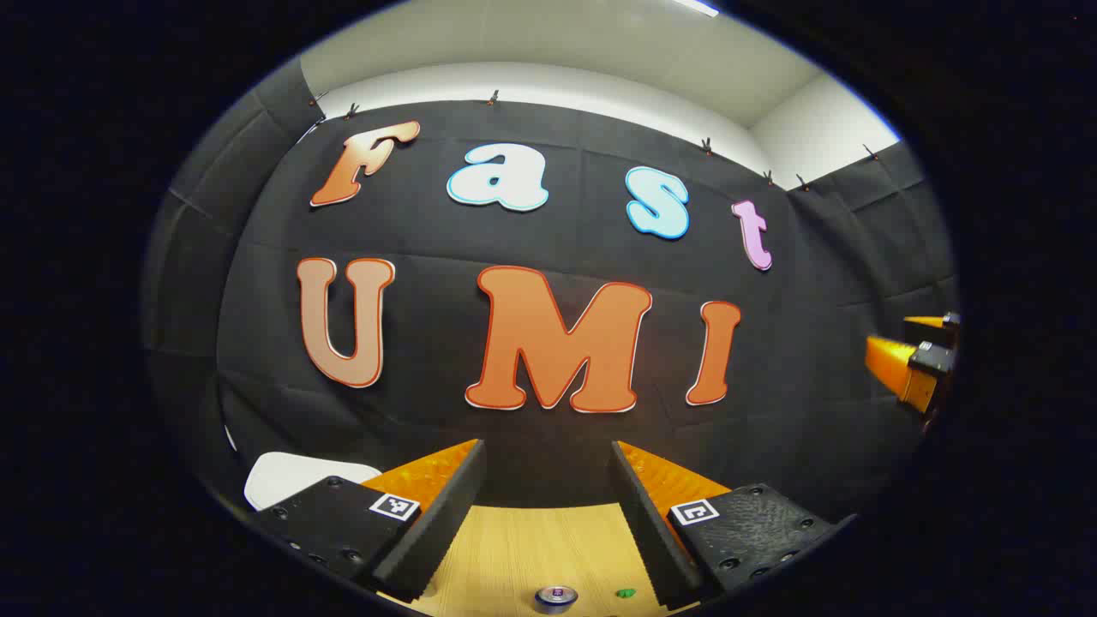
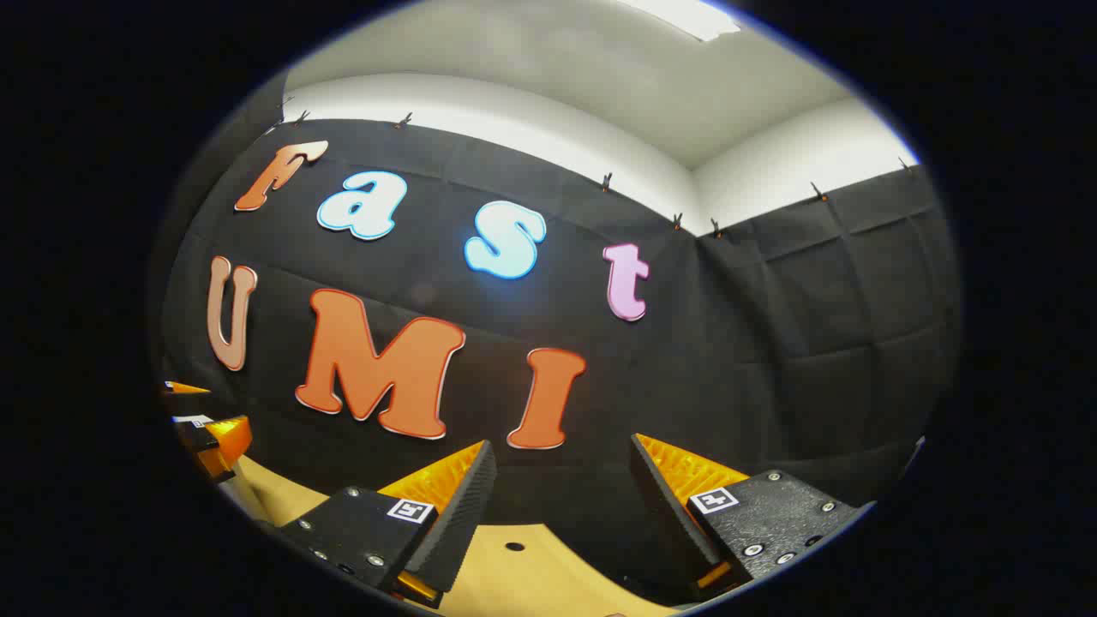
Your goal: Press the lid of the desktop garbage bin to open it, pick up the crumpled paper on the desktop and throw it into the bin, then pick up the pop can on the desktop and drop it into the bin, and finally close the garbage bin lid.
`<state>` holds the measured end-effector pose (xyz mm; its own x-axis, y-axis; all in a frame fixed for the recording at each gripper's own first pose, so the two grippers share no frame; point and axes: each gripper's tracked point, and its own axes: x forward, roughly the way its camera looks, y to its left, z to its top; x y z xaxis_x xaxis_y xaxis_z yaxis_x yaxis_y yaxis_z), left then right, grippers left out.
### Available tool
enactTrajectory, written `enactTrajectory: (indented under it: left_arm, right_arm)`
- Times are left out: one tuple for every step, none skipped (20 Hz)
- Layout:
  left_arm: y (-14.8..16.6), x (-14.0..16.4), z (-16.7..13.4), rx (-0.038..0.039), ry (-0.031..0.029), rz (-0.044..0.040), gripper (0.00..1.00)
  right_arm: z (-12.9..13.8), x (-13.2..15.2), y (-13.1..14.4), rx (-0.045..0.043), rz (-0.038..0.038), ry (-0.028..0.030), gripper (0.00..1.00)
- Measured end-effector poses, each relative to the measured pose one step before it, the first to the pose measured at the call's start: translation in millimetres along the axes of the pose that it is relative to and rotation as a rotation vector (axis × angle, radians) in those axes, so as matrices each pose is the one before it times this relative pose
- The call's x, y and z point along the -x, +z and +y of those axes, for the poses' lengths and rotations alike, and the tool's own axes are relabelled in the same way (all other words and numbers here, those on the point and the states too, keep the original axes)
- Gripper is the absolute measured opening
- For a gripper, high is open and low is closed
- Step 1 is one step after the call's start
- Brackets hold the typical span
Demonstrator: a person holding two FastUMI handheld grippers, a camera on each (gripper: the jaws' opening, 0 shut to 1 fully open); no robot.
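- The left gripper (image 1: pixel 548 488) is held up above the desk (image 1: pixel 523 548), aimed at the booth's black cloth wall (image 1: pixel 548 231); its fingers (image 1: pixel 446 506) stand well apart with nothing between them.
- In the left gripper view, a white rounded shape (image 1: pixel 296 478) shows at the lower left, just behind the left finger. It may be the garbage bin or its lid, but the finger block hides most of it, so I cannot tell whether it is open or what lies inside.
- The pop can (image 1: pixel 556 596) sits on the desk at the very bottom of the left gripper view, between the two fingers and below them. The round top is visible; the body is cut off by the edge.
- Just beside the can to the right lies a small green speck (image 1: pixel 626 592) on the desk, too small to identify.
- At the far right edge of the left gripper view, the other gripper's fingers poke in, partly cut off.
- The right gripper (image 2: pixel 561 493) is likewise raised and pointed at the cloth wall; its fingers (image 2: pixel 458 506) are spread wide and hold nothing.
- In the right gripper view, a strip of desk shows between the fingers, with a small dark hole (image 2: pixel 514 546) in it.
- At the left edge of that view, part of the left gripper appears above the desk, too cut off to judge from there.
- Above the cloth, a white wall (image 2: pixel 548 128) and ceiling with a light panel (image 2: pixel 686 15) are visible.
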<state>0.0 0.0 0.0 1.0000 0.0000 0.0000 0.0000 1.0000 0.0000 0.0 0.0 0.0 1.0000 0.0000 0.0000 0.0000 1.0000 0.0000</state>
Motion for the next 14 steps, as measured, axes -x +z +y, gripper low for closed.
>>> enactTrajectory:
  left_arm:
    - [-3.89, -2.51, -2.79, -0.00310, 0.01591, 0.00785, 0.87]
    - [-2.80, -1.77, -3.27, -0.00169, 0.01253, 0.00821, 0.87]
    - [-5.11, -2.32, -1.70, -0.00343, 0.01686, 0.01021, 0.87]
    - [-2.04, -1.02, -2.48, -0.00200, 0.01143, 0.00445, 0.90]
    - [-1.63, -1.41, -2.05, 0.00032, 0.01036, 0.00260, 0.90]
    - [-2.07, -2.09, -5.04, 0.00266, 0.00075, 0.00524, 0.90]
    - [-4.66, -1.63, -6.25, -0.00114, -0.00122, 0.01069, 0.90]
    - [-3.72, -1.95, -5.79, -0.00131, -0.00704, 0.01040, 0.90]
    - [-3.84, -1.17, -4.90, -0.00344, -0.00568, 0.00823, 0.90]
    - [-1.92, -1.51, -2.42, -0.00238, -0.00560, 0.00572, 0.90]
    - [-1.92, -0.24, -1.81, 0.00134, -0.00662, 0.00353, 0.90]
    - [-0.51, -0.88, -0.65, 0.00255, -0.00459, 0.00039, 0.90]
    - [-0.46, -0.01, 0.63, -0.00187, -0.00284, -0.00188, 0.90]
    - [1.56, 1.65, 3.57, 0.00042, 0.00780, -0.01113, 0.90]
  right_arm:
    - [-1.91, -5.01, 7.90, 0.03985, -0.04373, 0.01193, 1.00]
    - [-6.01, -3.61, 2.18, 0.06494, -0.03862, 0.00088, 0.92]
    - [-3.77, -4.80, 2.61, 0.08514, -0.03672, 0.01470, 0.81]
    - [-7.13, -5.48, -1.01, 0.10109, -0.03698, 0.00966, 0.82]
    - [-16.96, -5.02, -0.08, 0.11403, -0.03225, -0.02606, 0.91]
    - [-21.59, -2.67, -2.80, 0.07268, -0.01786, -0.03214, 0.90]
    - [-15.96, -3.51, -8.93, -0.01203, 0.03026, -0.01380, 0.94]
    - [-8.41, 0.04, -13.40, -0.06537, 0.05899, -0.00155, 0.89]
    - [-12.39, -0.03, -11.02, -0.06211, 0.05868, -0.01646, 0.89]
    - [-19.37, 2.01, -6.67, -0.00935, 0.02951, -0.03651, 0.89]
    - [-13.52, 2.42, 1.85, 0.01688, -0.00657, -0.03039, 0.89]
    - [0.96, 3.96, 3.53, -0.00969, -0.00141, -0.00427, 0.89]
    - [18.05, 9.41, 3.96, -0.05761, 0.01246, 0.04095, 0.89]
    - [32.57, 13.32, -0.43, -0.08952, 0.02951, 0.07462, 0.90]
